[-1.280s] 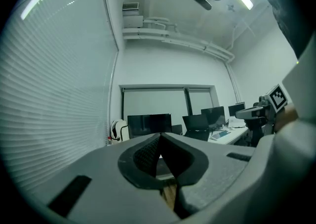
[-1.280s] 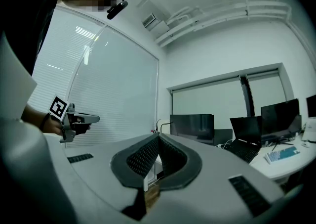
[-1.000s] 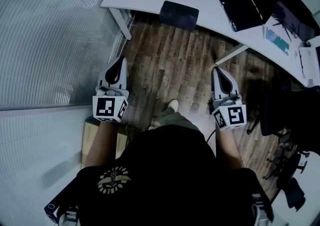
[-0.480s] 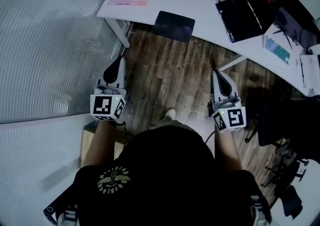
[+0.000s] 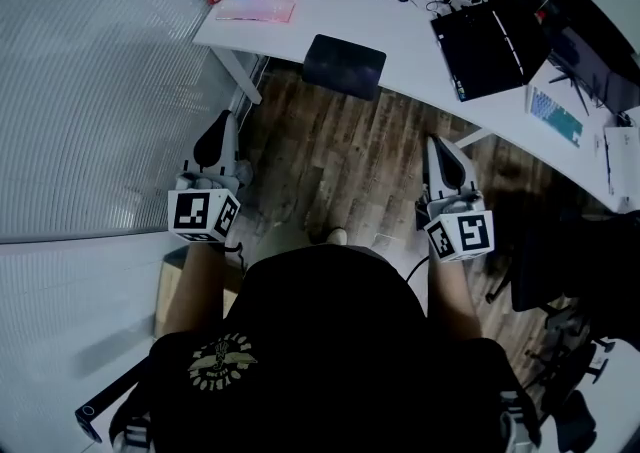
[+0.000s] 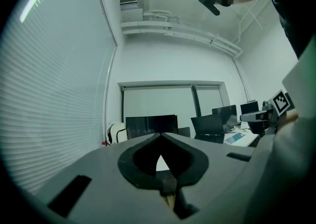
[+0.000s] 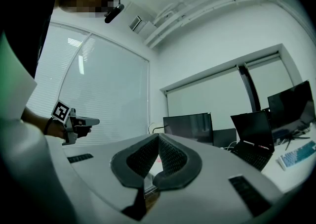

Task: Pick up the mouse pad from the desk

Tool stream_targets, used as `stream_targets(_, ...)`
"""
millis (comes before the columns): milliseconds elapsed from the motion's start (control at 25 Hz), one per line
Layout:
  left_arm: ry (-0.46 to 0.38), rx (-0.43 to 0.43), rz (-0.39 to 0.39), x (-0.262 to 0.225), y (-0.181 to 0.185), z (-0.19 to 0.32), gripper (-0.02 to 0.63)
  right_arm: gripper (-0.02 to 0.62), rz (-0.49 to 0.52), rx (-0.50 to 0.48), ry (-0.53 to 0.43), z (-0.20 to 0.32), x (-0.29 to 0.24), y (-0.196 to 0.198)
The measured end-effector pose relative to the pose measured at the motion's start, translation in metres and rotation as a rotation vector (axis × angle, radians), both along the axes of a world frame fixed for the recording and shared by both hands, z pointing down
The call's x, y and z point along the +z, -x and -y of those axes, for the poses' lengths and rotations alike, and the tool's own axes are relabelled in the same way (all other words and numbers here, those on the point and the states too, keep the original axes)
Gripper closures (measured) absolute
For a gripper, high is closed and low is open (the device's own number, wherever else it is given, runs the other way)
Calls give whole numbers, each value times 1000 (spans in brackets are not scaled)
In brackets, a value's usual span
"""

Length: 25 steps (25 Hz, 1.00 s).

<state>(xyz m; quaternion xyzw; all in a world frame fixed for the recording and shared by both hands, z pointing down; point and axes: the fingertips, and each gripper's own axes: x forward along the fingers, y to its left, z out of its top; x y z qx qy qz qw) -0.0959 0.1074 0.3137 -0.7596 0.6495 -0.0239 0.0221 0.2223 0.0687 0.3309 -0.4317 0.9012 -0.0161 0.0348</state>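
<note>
The dark mouse pad (image 5: 344, 66) lies at the front edge of the white desk (image 5: 410, 29), partly overhanging it. Both grippers are held level above the wooden floor, well short of the desk. My left gripper (image 5: 224, 121) is to the pad's lower left and my right gripper (image 5: 437, 144) to its lower right. In the left gripper view the left gripper (image 6: 160, 137) has its jaws shut with nothing between them. The right gripper (image 7: 158, 138) in its own view is also shut and empty. The pad is not clearly visible in either gripper view.
On the desk are an open black laptop (image 5: 490, 36), a pink keyboard (image 5: 257, 9), a monitor base with cables, and a second keyboard (image 5: 552, 111). A blinds-covered glass wall (image 5: 90, 91) runs along the left. A dark office chair (image 5: 560, 241) stands at the right.
The desk and mouse pad have come lower in the head view, so nearer to me. Both grippers have moved forward with me, and the left one has drifted left. Both stay shut.
</note>
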Motion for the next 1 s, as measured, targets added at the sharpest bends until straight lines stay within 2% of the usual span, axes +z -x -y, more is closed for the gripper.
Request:
stream_targets(200, -1, -1, 6, 0, -2, 7, 598, 597, 9, 1, 8, 7, 7, -3)
stream_targets(480, -2, 46, 10, 5, -11, 19, 598, 597, 10, 26, 23, 9, 15, -7)
stream_targets(1000, 15, 111, -29, 19, -10, 43, 598, 597, -16, 67, 46, 10, 20, 2)
